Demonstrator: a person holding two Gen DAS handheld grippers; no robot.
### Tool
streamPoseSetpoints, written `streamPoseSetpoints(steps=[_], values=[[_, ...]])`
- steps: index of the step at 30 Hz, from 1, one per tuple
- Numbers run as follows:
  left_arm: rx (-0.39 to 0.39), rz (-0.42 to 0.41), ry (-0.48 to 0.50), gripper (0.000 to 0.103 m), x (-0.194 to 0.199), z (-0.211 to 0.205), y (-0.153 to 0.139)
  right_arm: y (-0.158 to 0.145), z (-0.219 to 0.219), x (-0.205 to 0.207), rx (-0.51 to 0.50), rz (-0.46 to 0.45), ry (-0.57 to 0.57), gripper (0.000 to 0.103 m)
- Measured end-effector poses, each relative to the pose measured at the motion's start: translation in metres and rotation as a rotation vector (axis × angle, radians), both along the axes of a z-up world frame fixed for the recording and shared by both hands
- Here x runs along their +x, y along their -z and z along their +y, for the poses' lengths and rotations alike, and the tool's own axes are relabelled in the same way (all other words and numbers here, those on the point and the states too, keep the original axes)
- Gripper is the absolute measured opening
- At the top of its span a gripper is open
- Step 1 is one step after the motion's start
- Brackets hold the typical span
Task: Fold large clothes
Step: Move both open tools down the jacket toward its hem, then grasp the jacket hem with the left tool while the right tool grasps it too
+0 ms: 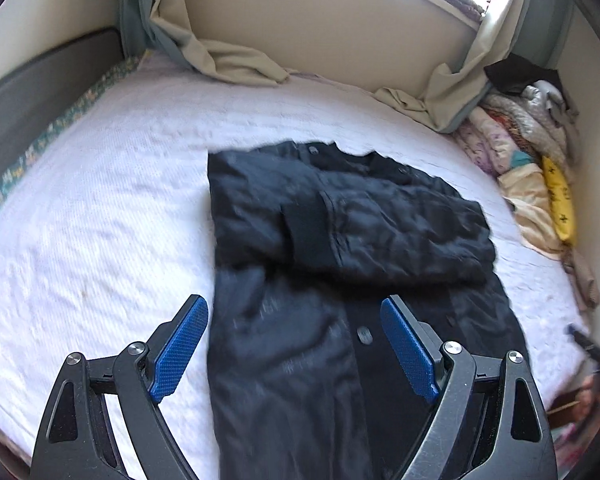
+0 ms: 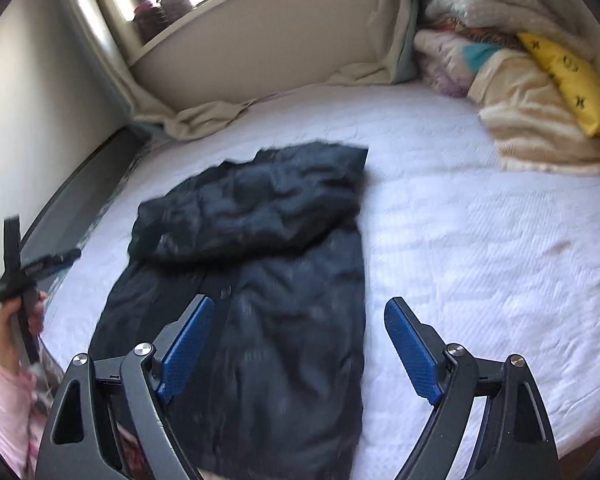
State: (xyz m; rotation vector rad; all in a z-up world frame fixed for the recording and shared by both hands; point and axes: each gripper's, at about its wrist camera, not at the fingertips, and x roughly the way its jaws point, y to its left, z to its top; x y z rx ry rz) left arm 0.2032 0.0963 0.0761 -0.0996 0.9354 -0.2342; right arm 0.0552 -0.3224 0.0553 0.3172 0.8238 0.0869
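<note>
Here the black jacket (image 1: 340, 264) lies flat on the white bedspread (image 1: 100, 216), its sleeves folded across the chest. The left gripper (image 1: 294, 344) hovers above the jacket's lower half with its blue pads (image 1: 180, 348) spread wide and nothing between them. The right gripper (image 2: 300, 344) hangs over the jacket's right edge, its jaws also wide and empty.

Only the left wrist view shows the sleeve's ribbed cuff (image 1: 308, 232) and the snap buttons (image 1: 365, 335) down the front. Only the right wrist view shows the person's left hand (image 2: 18, 320) and pink sleeve (image 2: 4, 404) gripping the other tool's handle at the frame's left edge. Both views take in the heap of blankets (image 2: 512, 92) with a yellow cushion (image 2: 568, 80) at the bed's far corner.

The jacket's hem is cut off by the bottom of each frame, and motion blur smears the fabric's detail.
</note>
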Motion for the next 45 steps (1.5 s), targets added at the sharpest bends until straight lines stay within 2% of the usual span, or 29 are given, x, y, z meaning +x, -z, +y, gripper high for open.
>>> streamPoseSetpoints(steps=[2, 5, 10, 13, 15, 17, 21, 26, 45], values=[[-0.003, 0.024, 0.003, 0.090, -0.017, 0.007, 0.003, 0.017, -0.006, -0.004, 0.053, 0.078, 0.013, 0.086], [0.008, 0.041, -0.006, 0.090, -0.040, 0.019, 0.009, 0.028, -0.017, -0.006, 0.172, 0.114, 0.008, 0.086], [-0.004, 0.085, -0.030, 0.090, -0.071, 0.041, 0.034, 0.052, -0.041, -0.006, 0.261, 0.178, 0.088, 0.086], [-0.037, 0.127, -0.054, 0.090, -0.079, 0.056, 0.054, 0.062, -0.043, -0.007, 0.347, 0.214, 0.067, 0.086], [-0.090, 0.166, -0.060, 0.090, -0.081, 0.064, 0.070, 0.068, -0.040, -0.007, 0.377, 0.236, 0.040, 0.086], [-0.116, 0.204, -0.054, 0.090, -0.082, 0.066, 0.079, 0.073, -0.036, -0.007, 0.372, 0.263, 0.017, 0.086], [-0.174, 0.223, -0.016, 0.090, -0.082, 0.066, 0.083, 0.077, -0.029, -0.010, 0.318, 0.291, 0.002, 0.086], [-0.274, 0.317, -0.077, 0.090, -0.077, 0.074, 0.099, 0.084, -0.031, -0.013, 0.306, 0.323, 0.014, 0.086], [-0.273, 0.396, -0.053, 0.090, -0.077, 0.062, 0.117, 0.105, -0.016, -0.011, 0.265, 0.417, -0.042, 0.086]])
